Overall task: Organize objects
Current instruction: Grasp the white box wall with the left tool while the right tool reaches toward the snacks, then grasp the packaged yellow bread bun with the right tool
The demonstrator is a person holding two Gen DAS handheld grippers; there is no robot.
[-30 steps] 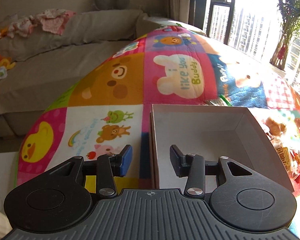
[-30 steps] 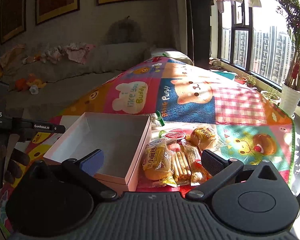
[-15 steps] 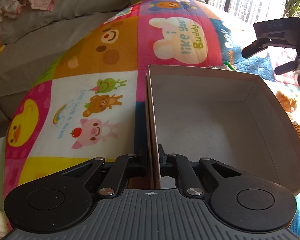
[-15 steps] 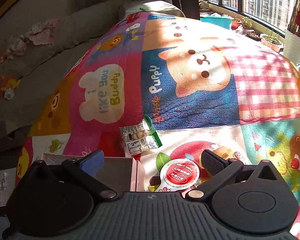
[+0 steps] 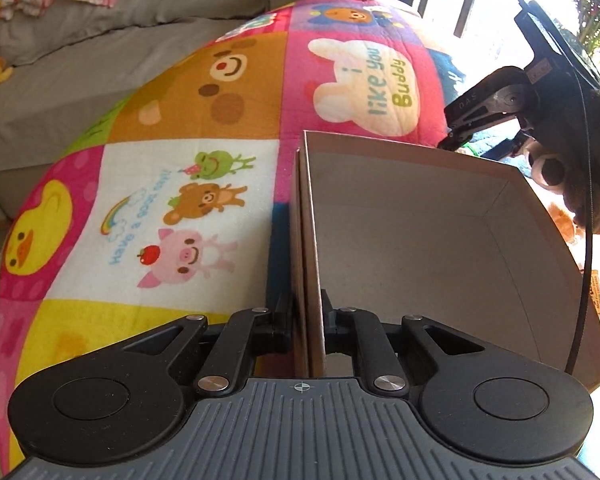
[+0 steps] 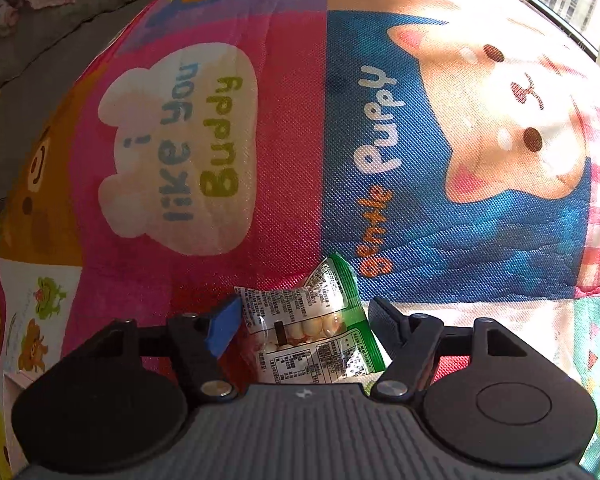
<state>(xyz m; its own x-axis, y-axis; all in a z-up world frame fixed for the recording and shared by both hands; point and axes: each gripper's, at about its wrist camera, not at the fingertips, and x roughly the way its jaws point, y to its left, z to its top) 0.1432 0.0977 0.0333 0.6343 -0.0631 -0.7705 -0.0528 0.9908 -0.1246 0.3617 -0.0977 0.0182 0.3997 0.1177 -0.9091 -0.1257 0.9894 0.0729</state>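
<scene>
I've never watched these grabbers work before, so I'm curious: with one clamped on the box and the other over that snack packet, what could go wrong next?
1. The left gripper pinches only the thin side wall of the box; cardboard could bend or the box tip if pulled.
2. The right gripper sits open around a crinkly snack packet; closing might crush the snacks or let the slick wrapper slide out.
3. The blanket under it could get pinched too.

cartoon play mat (image 5: 188, 208), grey sofa (image 5: 80, 64)
</scene>
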